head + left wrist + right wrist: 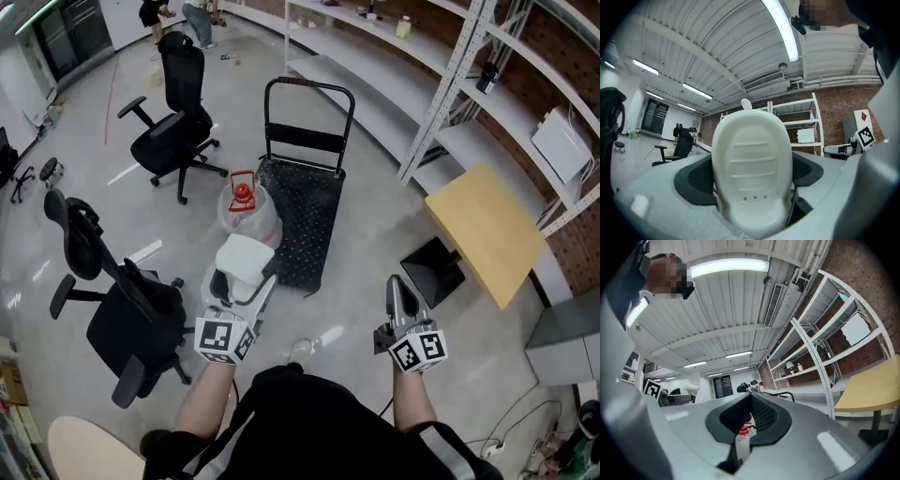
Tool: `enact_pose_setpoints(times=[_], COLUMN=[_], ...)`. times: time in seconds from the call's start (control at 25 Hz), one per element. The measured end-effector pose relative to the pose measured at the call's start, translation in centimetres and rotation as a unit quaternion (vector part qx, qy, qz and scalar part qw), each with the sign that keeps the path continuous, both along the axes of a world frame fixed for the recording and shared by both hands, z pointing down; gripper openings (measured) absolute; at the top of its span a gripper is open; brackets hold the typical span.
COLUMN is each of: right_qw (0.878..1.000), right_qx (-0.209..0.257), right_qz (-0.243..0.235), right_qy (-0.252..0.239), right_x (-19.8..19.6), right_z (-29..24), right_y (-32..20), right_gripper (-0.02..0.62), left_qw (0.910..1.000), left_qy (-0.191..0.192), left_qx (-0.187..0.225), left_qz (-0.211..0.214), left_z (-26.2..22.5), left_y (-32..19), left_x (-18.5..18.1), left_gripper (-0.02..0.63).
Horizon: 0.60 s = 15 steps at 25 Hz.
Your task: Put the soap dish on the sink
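Observation:
A white oval soap dish with ribbed inside sits between the jaws of my left gripper, which is shut on it at its wide sides. In the left gripper view the soap dish stands upright and fills the middle, with the black pads against it on both sides. My right gripper is held out level beside it, jaws together and nothing in them. In the right gripper view its jaws leave only a thin slit. No sink is in any view.
On the floor ahead lie a black platform cart and a water jug with a red cap. Two black office chairs stand to the left. A yellow table and white shelving are at the right.

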State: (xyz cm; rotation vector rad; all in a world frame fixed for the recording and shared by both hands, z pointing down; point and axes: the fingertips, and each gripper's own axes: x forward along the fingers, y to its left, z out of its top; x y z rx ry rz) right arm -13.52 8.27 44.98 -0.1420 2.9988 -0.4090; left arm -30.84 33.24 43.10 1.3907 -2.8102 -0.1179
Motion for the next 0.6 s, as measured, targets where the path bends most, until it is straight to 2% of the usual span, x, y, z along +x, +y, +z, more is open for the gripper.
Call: enact_pose_setpoints(times=[0.4,0.6], right_qw=[0.997,0.992], right_qx=[0.014,0.021], right_qz=[0.075,0.121], right_qy=[0.010,0.010], right_x=[-2.8,-2.3], right_z=[-0.7,-0.9], right_y=[-4.7,-7.0], right_gripper=[0.006,0.006], left_qw=[0.9959,0.9920], left_qy=[-0.003,-0.010], left_qx=[0.003,0.002], left_qz=[0.090,0.126], left_z=[0.5,0.9], left_y=[-8.4,-12.0], left_x=[-5.4,-7.3], left_gripper=[0.472,0.472])
